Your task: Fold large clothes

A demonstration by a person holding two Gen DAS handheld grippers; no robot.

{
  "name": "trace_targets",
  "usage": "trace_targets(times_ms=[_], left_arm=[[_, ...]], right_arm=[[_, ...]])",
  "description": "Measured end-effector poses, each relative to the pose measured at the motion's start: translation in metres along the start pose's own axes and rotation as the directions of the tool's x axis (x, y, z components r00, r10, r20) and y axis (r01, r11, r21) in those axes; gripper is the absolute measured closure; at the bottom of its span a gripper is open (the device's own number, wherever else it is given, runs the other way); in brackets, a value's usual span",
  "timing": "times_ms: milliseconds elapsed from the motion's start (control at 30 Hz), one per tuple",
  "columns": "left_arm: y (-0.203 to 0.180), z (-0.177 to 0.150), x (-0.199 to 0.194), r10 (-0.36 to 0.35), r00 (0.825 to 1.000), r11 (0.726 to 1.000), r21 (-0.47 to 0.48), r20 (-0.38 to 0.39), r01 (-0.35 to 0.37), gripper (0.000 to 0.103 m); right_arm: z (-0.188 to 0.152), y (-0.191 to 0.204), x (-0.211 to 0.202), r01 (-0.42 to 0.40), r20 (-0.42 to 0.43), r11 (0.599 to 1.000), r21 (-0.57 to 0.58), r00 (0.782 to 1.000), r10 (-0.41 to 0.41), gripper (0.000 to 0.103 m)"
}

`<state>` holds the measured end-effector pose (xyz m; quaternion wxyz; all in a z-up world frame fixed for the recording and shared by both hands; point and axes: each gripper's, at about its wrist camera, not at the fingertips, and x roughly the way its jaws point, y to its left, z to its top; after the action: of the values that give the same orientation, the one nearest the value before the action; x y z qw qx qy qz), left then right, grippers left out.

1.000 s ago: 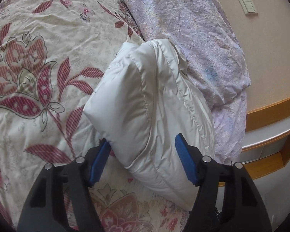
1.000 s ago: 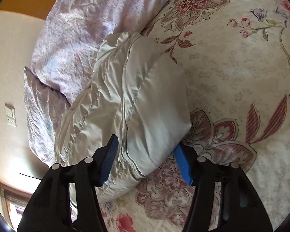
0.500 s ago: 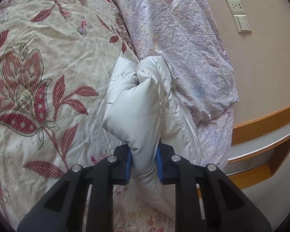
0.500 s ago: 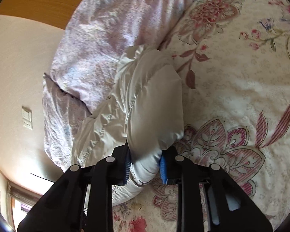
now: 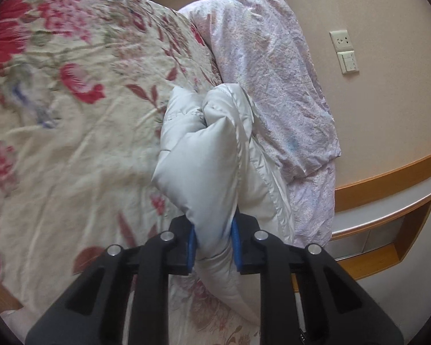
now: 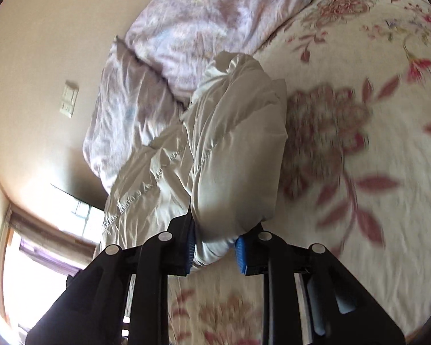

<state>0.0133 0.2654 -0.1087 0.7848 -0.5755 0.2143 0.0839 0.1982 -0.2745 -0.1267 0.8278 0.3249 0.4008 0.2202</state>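
Note:
A folded white puffy jacket (image 5: 212,161) is held up off the floral bedspread (image 5: 71,120). My left gripper (image 5: 212,244) is shut on one end of the bundle, its blue pads pressing into the padding. My right gripper (image 6: 215,244) is shut on the other end of the same jacket (image 6: 235,155). The jacket's loose layers hang toward the pillow side in both views. The rest of the jacket beneath the bundle is hidden.
A lilac pillow (image 5: 273,86) lies against the beige wall by the jacket. A wall socket and switch (image 5: 344,51) sit above a wooden ledge (image 5: 388,178). A bright window (image 6: 43,247) shows at the right wrist view's lower left.
Both grippers went from open around the jacket to shut on it. Since then both have lifted and swung the bundle; the bedspread now looks motion-blurred.

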Motion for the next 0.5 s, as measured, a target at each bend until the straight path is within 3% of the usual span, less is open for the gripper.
trace_targets(times_ms=[67,133,200,233,267,333,367,400,433,500], left_arm=[[0.008,-0.005,-0.01,0.026,1.0,1.0,0.016,0.012,-0.026,0.08],[0.011,-0.008,-0.01,0.037,0.999,0.998,0.049,0.017,-0.037,0.073],[0.013,-0.008,-0.011,0.047,0.999,0.996,0.069,0.021,-0.048,0.065],[0.013,-0.008,-0.01,0.048,0.999,0.995,0.081,0.022,-0.05,0.056],[0.014,-0.008,-0.011,0.048,0.998,0.995,0.089,0.026,-0.051,0.051],[0.013,-0.007,-0.012,0.043,0.998,0.993,0.11,0.038,-0.047,0.034],[0.013,-0.007,-0.013,0.04,0.998,0.992,0.122,0.043,-0.045,0.033],[0.012,-0.007,-0.013,0.042,0.998,0.99,0.132,0.047,-0.048,0.031],[0.012,-0.007,-0.013,0.041,0.998,0.989,0.141,0.047,-0.047,0.028],[0.011,-0.007,-0.01,0.037,0.998,0.989,0.142,0.047,-0.043,0.025]], right_arm=[[-0.011,0.004,-0.006,0.051,-0.013,0.997,-0.061,0.999,-0.052,0.076],[-0.015,0.006,-0.012,0.107,-0.004,0.99,-0.094,0.994,-0.108,0.066],[-0.014,0.011,-0.021,0.18,0.048,0.977,-0.111,0.983,-0.176,0.045],[-0.013,0.013,-0.029,0.232,0.095,0.965,-0.118,0.97,-0.222,0.041],[-0.013,0.017,-0.037,0.295,0.155,0.947,-0.125,0.949,-0.275,0.036],[-0.01,0.031,-0.052,0.431,0.291,0.891,-0.146,0.879,-0.377,0.036],[-0.009,0.042,-0.053,0.467,0.337,0.867,-0.172,0.855,-0.393,0.036],[-0.008,0.05,-0.051,0.476,0.353,0.854,-0.21,0.851,-0.388,0.036],[-0.007,0.062,-0.044,0.465,0.351,0.847,-0.255,0.861,-0.367,0.036],[-0.008,0.089,-0.021,0.41,0.313,0.839,-0.357,0.899,-0.306,0.037]])
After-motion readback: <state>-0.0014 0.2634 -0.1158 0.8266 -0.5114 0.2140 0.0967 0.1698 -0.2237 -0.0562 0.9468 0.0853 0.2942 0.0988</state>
